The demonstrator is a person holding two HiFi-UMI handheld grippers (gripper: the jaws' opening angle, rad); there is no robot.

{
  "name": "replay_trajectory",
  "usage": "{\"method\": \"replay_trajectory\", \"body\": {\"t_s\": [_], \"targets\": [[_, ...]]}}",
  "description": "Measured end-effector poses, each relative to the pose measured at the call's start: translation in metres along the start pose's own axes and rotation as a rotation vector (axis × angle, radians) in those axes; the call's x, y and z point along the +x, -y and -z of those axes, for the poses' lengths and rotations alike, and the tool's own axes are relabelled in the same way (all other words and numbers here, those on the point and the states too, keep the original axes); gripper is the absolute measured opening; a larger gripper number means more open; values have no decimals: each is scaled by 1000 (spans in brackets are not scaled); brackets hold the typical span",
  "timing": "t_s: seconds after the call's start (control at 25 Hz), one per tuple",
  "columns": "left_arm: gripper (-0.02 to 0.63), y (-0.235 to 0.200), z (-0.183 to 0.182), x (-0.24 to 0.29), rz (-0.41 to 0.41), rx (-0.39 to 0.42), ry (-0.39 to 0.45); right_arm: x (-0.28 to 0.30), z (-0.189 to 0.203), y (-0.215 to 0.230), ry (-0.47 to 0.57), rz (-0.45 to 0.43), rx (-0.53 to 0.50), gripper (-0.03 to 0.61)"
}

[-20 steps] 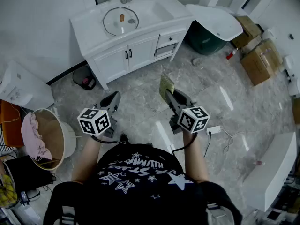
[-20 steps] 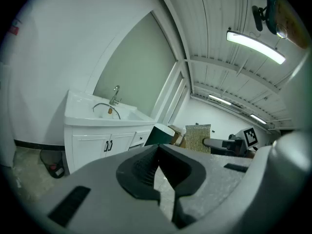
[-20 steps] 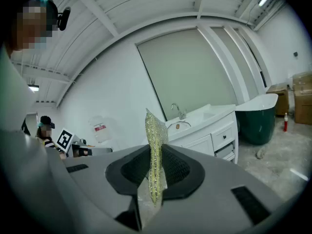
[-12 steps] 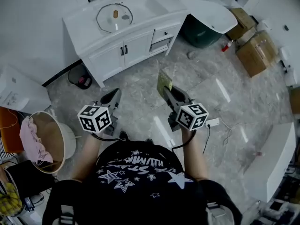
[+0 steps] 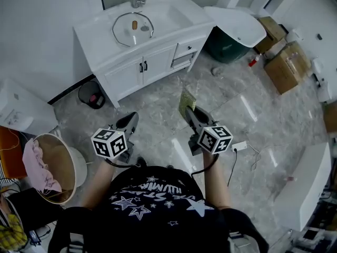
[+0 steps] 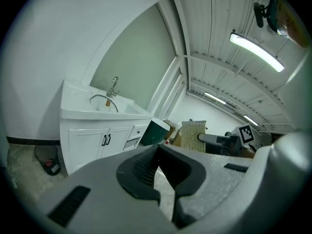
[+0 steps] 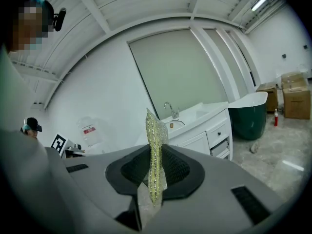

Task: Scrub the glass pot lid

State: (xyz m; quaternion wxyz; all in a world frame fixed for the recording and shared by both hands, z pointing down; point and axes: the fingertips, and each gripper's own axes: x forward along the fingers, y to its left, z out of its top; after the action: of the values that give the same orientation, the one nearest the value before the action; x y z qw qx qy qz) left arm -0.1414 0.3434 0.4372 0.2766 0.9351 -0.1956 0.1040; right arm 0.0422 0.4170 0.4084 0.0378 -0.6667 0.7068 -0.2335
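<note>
The glass pot lid (image 5: 131, 26) lies in the basin of the white vanity (image 5: 158, 62), far ahead of both grippers; its rim (image 6: 104, 101) also shows in the left gripper view. My right gripper (image 5: 188, 109) is shut on a yellow-green scouring pad (image 5: 186, 100), which stands upright between the jaws (image 7: 154, 162). My left gripper (image 5: 128, 123) is held level beside it, over the marble floor. Its jaws are shut with nothing between them (image 6: 157, 173). From the left gripper view the scouring pad (image 6: 193, 136) shows at the right.
A white bathtub shell (image 5: 239, 21) leans on a dark green tub (image 5: 226, 45) right of the vanity. Cardboard boxes (image 5: 288, 67) stand further right. A black bin (image 5: 90, 94) sits by the vanity's left corner. A laundry basket (image 5: 58, 165) stands at my left. A power strip (image 5: 239, 146) lies on the floor.
Both grippers have kept their grip states and sit a little lower in the head view. The vanity has shifted slightly in the frame as the head moved.
</note>
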Motion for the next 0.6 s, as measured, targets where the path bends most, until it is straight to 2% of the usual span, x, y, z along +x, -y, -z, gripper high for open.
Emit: {"method": "replay_trajectory", "body": {"t_s": [0.16,0.32,0.6], "targets": [[8,-24,-6,-7,-3,4,-2,18,0,-7,14,2,13,66],[8,-48,-8,-6,-10,-11,-12,33,10,-13,-18,11,12,67],[8,-82,-15,15,-44,-41,-31,73,11,12,-57,11,39,67]]}}
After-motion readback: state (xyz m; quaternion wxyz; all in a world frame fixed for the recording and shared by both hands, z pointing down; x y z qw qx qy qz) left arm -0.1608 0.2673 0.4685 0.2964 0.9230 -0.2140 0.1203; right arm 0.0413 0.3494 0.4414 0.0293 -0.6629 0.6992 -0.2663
